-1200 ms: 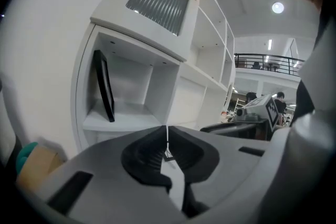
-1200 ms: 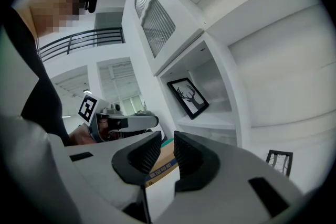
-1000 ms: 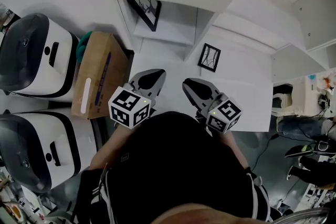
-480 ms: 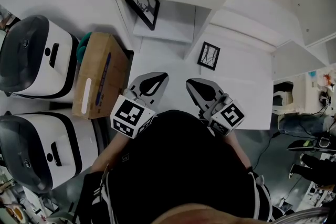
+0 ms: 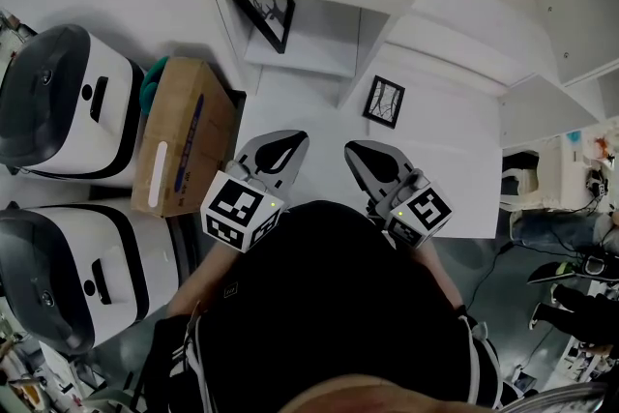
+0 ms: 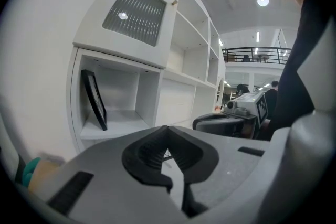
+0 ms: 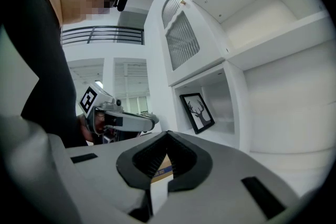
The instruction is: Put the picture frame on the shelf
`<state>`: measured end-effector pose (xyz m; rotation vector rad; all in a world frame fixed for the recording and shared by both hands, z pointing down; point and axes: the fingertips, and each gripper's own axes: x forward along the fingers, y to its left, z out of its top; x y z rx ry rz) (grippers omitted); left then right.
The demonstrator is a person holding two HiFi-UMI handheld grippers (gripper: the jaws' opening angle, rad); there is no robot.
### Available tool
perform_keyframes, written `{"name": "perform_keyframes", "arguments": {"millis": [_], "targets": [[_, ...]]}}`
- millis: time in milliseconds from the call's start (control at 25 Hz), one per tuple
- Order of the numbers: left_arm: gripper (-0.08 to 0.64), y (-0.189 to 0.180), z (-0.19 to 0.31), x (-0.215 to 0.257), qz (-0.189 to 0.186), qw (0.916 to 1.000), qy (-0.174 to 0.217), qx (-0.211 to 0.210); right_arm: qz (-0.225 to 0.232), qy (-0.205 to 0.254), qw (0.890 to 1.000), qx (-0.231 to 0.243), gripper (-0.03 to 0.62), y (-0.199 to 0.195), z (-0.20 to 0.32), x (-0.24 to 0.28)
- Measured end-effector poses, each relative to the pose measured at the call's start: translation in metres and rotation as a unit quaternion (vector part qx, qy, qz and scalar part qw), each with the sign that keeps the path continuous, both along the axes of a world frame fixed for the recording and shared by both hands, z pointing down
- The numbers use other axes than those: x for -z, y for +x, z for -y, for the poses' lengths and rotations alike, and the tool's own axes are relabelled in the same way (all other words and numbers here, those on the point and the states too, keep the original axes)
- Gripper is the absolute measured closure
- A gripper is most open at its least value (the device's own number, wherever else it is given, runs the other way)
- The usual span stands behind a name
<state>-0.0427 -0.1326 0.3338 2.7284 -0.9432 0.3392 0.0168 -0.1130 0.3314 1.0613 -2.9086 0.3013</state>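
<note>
Clenched, empty: left claw (image 5: 298,139), right claw (image 5: 352,150). A picture frame (image 5: 266,19) leaned in the shelf (image 5: 308,61) at twelve o'clock; a second frame (image 5: 385,102) stood on the desk (image 5: 455,179) at one.

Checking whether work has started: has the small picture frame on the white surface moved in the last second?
No. The picture frame sits at the same spot on the white surface, just right of the shelf divider's foot.

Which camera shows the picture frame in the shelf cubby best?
The right gripper view: the picture frame faces it, its picture visible. The left gripper view sees it nearly edge-on; the head view looks down on it.
</note>
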Motion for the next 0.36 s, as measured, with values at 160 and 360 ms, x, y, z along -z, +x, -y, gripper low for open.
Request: {"name": "perform_keyframes", "arguments": {"millis": [160,360], "targets": [[0.554,-0.0009,-0.0005,-0.0032,-0.001,1.0,-0.005,0.002,-0.001,-0.001,1.0,0.001,0.572,-0.001,-0.0011,-0.0014],[0.554,0.0013,-0.0026,-0.0007,-0.009,0.9999,-0.007,0.0,0.002,-0.004,1.0,-0.003,0.572,0.0013,-0.0021,-0.0016]]}}
